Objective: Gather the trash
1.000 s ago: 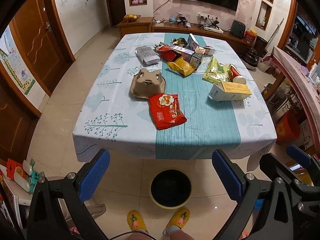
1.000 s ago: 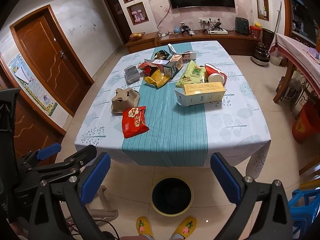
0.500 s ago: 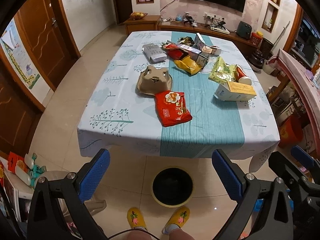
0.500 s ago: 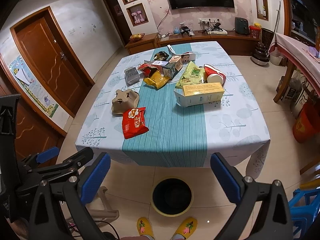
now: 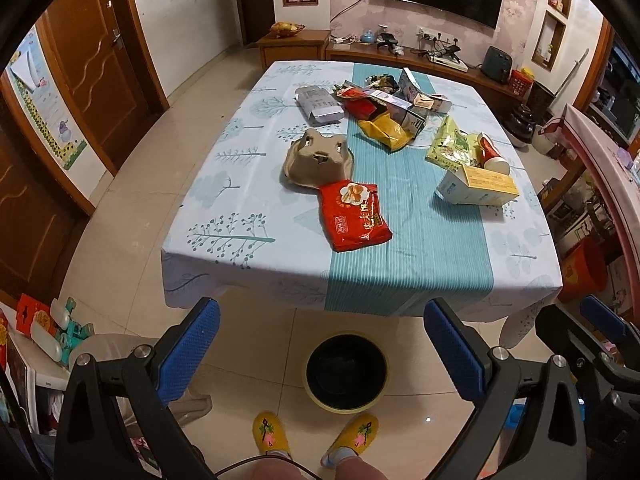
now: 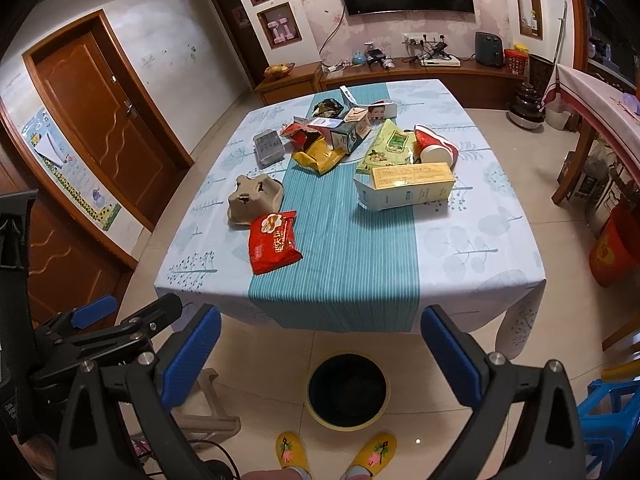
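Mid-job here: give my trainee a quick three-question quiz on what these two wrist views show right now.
1. True or false: the left gripper holds a wrapper.
2. Which lies nearest the table's front edge? A) red snack bag B) yellow bag C) red paper cup
3. Fill in: the black bin stands on the floor, just ahead of the person's yellow ____.

Key: 1 false, both it and the right gripper are open and empty; 2 A; 3 slippers.
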